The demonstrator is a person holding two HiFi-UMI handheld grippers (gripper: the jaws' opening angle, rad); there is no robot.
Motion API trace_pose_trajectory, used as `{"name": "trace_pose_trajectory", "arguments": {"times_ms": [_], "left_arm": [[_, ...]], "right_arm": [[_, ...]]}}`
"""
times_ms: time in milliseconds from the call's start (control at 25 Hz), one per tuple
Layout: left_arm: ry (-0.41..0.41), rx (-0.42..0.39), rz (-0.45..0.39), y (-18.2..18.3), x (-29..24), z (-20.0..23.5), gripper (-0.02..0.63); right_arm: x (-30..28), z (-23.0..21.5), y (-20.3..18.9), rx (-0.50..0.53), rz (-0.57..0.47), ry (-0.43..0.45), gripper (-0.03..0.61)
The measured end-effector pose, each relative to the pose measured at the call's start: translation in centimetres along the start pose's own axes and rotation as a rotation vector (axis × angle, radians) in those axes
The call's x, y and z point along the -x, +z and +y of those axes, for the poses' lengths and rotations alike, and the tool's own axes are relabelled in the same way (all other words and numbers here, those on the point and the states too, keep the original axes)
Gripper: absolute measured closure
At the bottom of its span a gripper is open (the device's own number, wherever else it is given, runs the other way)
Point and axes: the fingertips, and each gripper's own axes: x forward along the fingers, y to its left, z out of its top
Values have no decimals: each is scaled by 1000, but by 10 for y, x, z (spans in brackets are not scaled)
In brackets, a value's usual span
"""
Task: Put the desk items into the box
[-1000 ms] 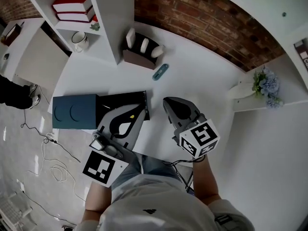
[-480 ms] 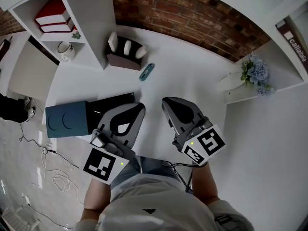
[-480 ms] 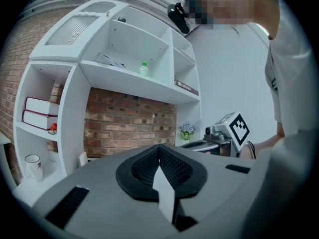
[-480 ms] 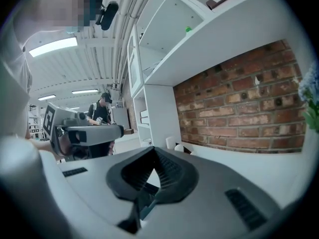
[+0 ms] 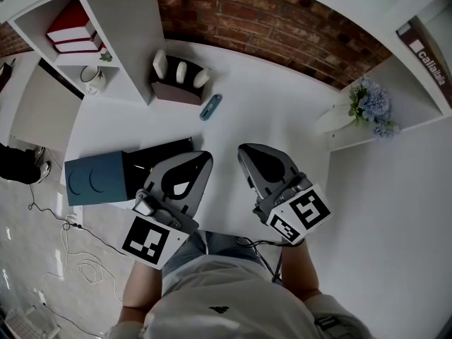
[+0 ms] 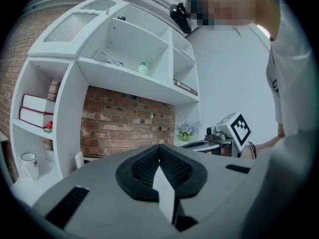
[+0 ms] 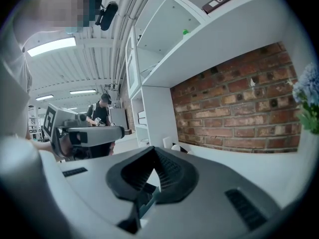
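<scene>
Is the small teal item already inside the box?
No, the teal item lies on the white desk, well apart from the blue box.

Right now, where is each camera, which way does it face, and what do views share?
Head view: on the person's head, looking steeply down at the white desk; left gripper, right gripper, torso show.
Left gripper view: on the left gripper, facing the brick wall along shut jaws; right gripper, torso at right.
Right gripper view: on the right gripper, facing that wall; left gripper at left.
Shared: brick wall and flowers in all three.
</scene>
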Motion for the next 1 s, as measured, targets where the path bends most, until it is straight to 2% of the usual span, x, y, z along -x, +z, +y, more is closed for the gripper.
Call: {"name": "trace_pose_trajectory", "arguments": {"times_ms": [680,1000], "left_arm": [[111,-17,-28,12,-11,1,601],[123,-24,0,5,-15,-4,601]], "right_arm": [[-5,-16,7,4,-24,88,569],[-6,-18,4,-27,-38,111,569]]}}
